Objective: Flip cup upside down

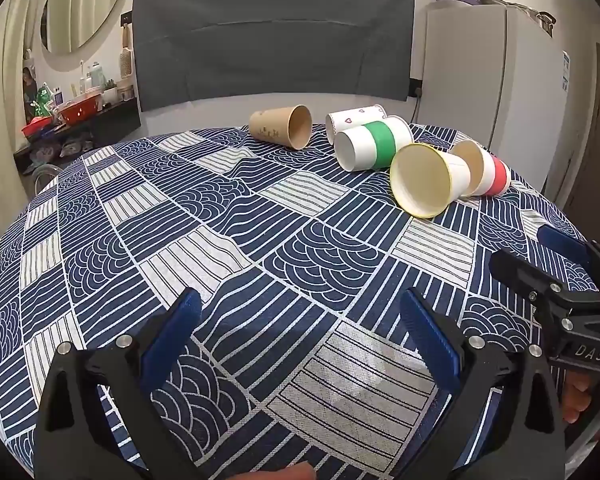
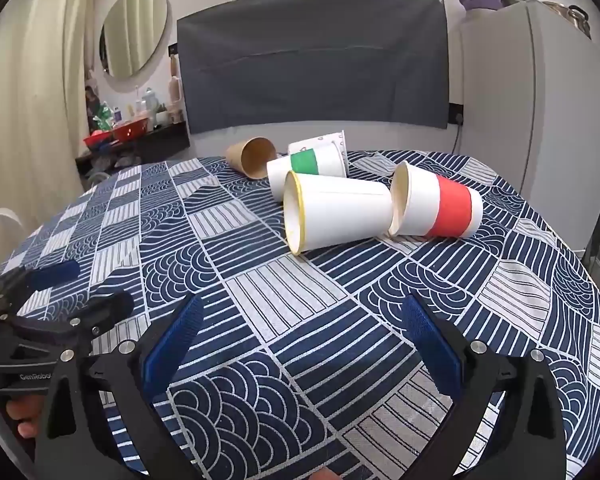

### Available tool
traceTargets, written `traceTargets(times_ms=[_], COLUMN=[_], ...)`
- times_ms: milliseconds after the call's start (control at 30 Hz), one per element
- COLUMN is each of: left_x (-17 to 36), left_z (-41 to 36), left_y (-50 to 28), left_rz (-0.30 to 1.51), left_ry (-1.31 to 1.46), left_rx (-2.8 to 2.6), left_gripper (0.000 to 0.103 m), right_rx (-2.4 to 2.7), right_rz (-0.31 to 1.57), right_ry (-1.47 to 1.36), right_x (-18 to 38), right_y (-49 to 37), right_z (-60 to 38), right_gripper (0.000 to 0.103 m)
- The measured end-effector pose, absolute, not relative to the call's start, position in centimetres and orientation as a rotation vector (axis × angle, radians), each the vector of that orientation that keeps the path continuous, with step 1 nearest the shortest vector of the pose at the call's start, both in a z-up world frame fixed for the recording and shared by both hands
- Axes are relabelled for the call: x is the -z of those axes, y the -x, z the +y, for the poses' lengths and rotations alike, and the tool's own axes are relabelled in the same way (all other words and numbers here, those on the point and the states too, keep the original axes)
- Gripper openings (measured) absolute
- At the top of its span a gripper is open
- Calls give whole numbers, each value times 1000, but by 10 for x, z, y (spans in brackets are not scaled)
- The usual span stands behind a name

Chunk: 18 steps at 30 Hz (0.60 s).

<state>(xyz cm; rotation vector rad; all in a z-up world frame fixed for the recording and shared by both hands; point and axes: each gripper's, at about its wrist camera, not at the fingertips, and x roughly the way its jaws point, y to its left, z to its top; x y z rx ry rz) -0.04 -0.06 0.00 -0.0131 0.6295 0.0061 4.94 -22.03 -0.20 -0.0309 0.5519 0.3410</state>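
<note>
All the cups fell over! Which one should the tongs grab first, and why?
Probably the right tongs should move forward toward the yellow-rimmed cup. It lies on its side nearest to them, with open tablecloth between, and both the right and left tongs are open and empty. The red-banded cup lies right behind it, so go gently.

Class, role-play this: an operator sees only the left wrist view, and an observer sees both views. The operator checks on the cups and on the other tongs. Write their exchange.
Operator: Does the yellow-rimmed cup's base touch the red-banded one?
Observer: Yes, it appears to. The yellow-rimmed cup has its base right at the mouth of the red-banded cup.
Operator: Are the right tongs open?
Observer: Yes. The right tongs are open, with only tablecloth between them.
</note>
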Motion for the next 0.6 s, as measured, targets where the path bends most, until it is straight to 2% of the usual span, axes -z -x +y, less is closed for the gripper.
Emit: traceTargets(times_ms=[600], left_x=[-1], left_z=[-1], left_y=[0], left_rz=[636], left_ry=[19], left_rx=[-6], left_gripper=[97], right_rx=[-352], right_rz=[554], right_ry=[36], right_x=[2], right_y=[-49], right_z=[-220], right_gripper=[95])
